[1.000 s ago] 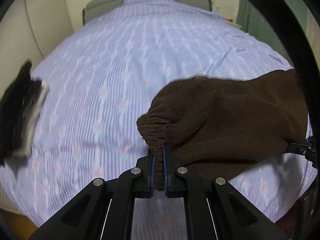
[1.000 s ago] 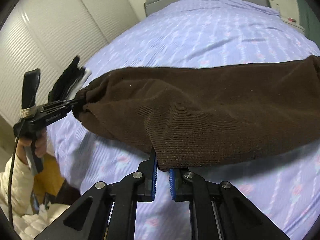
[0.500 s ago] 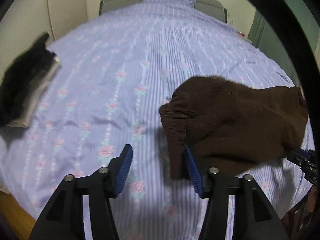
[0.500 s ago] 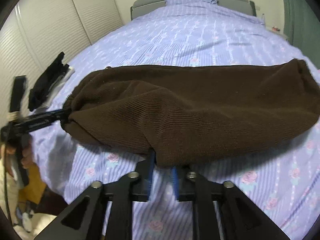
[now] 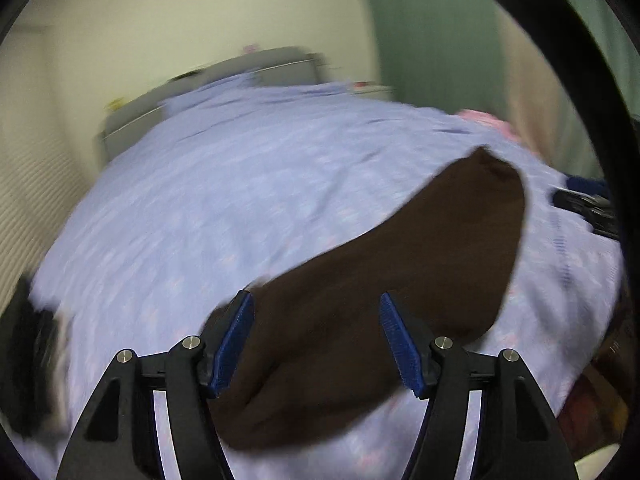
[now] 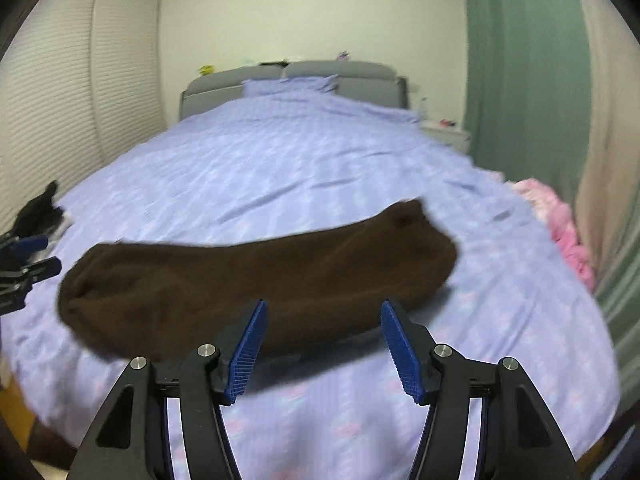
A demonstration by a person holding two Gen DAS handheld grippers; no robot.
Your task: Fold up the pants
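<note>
The pants (image 6: 256,280) lay as one long brown band across the near part of the bed (image 6: 304,168), lengthwise from side to side, well short of the headboard (image 6: 292,76). Both grippers stood with jaws spread wide and nothing between them: the right gripper (image 6: 322,346) hovered at the near edge of the pants, and the left gripper (image 5: 318,346) hung over their end.

The band looked bulged and uneven rather than flat, so a further fold made on it would likely come out lopsided, the thick knit springing back or sliding over the smooth sheet. Grabbing only the top layer for the next fold could peel the layers apart and undo the work. The left view was badly blurred, which suggested fast motion; a hasty jaw could snag the sheet along with the cloth. The black clothes (image 6: 38,212) at the bed's left edge sat near the pants' end and might get dragged in.

A second earlier both grippers had pinched the pants and held them lifted over the bed. Half a second earlier the left had let go while the right still gripped. Now both had released and the pants rested on the bed.
</note>
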